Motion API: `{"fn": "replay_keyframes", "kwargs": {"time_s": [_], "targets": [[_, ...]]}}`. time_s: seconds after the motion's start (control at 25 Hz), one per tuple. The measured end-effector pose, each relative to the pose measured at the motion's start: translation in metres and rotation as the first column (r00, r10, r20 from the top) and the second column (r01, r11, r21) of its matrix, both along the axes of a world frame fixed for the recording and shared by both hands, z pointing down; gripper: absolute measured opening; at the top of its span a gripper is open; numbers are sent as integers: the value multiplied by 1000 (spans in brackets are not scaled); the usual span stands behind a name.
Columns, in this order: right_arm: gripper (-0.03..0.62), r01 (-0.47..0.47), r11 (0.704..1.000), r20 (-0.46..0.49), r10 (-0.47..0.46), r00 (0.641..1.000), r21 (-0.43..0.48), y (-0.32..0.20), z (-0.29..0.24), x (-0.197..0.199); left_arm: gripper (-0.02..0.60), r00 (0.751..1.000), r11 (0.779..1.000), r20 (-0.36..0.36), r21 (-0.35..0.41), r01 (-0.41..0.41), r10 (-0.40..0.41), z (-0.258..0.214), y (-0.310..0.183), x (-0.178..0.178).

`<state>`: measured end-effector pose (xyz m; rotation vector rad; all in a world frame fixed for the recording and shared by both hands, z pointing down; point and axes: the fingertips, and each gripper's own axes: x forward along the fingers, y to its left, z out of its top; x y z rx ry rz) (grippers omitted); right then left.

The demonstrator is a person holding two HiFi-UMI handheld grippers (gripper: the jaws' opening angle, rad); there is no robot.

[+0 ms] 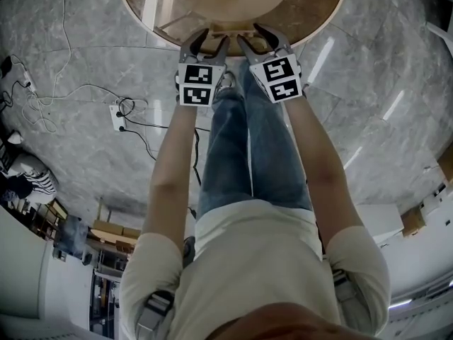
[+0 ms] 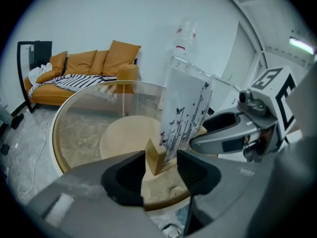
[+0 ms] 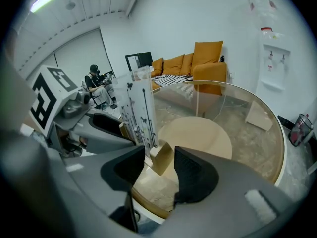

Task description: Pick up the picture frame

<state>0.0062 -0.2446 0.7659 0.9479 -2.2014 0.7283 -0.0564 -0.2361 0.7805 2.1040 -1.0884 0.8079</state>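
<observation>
White cables (image 1: 42, 98) and a power strip (image 1: 117, 116) lie on the grey marble floor (image 1: 85, 154) at the far left of the head view. To their right, the person's left arm reaches to the near edge of a round glass table (image 1: 331, 14).

The left hand-held gripper (image 1: 212, 40) sits at that edge. In the left gripper view its jaws stand narrowly apart around the left end of the picture frame's wooden base (image 2: 155, 158). The wood lies against the left pad, and a gap shows before the right pad. Behind it an orange sofa (image 2: 84, 64) with a striped blanket (image 2: 79, 81) stands against the white wall.

The picture frame (image 2: 185, 110) stands upright on the table right at the near rim, between the two hand-held grippers. It is a clear panel printed with dark stems and butterflies, set in the pale wooden base. Under the glass, the table's round beige pedestal (image 2: 126, 138) shows just beyond it.

The right hand-held gripper (image 1: 251, 35) meets the frame from the other side. In the right gripper view its jaws are also slightly apart, straddling the right end of the wooden base (image 3: 161, 158), which lies close to the right pad. The panel (image 3: 138, 108) rises just left of them. A pale box (image 3: 259, 115) on the floor shows through the glass at the right.
</observation>
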Motion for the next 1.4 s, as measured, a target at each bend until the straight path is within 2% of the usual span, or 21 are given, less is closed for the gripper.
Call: {"fn": "replay_keyframes", "kwargs": {"time_s": [0.2,0.48,0.68,1.4], "targets": [[184,19,1000,-12,-19,1000,1,-1,5,-9,190,1000,1000,-20,-4,8,-8,4,-1,-1],[175,-15,1000,-24,15,1000,7,0,1,-8,189,1000,1000,8,5,13,-13,-1,-2,-2],[172,-35,999,-17,35,999,16,8,-16,-8,187,999,999,-8,14,33,-33,-17,5,-1],[172,-69,985,3,69,998,161,36,-150,-2,184,996,990,-65,128,65,-57,-152,30,5]]}}
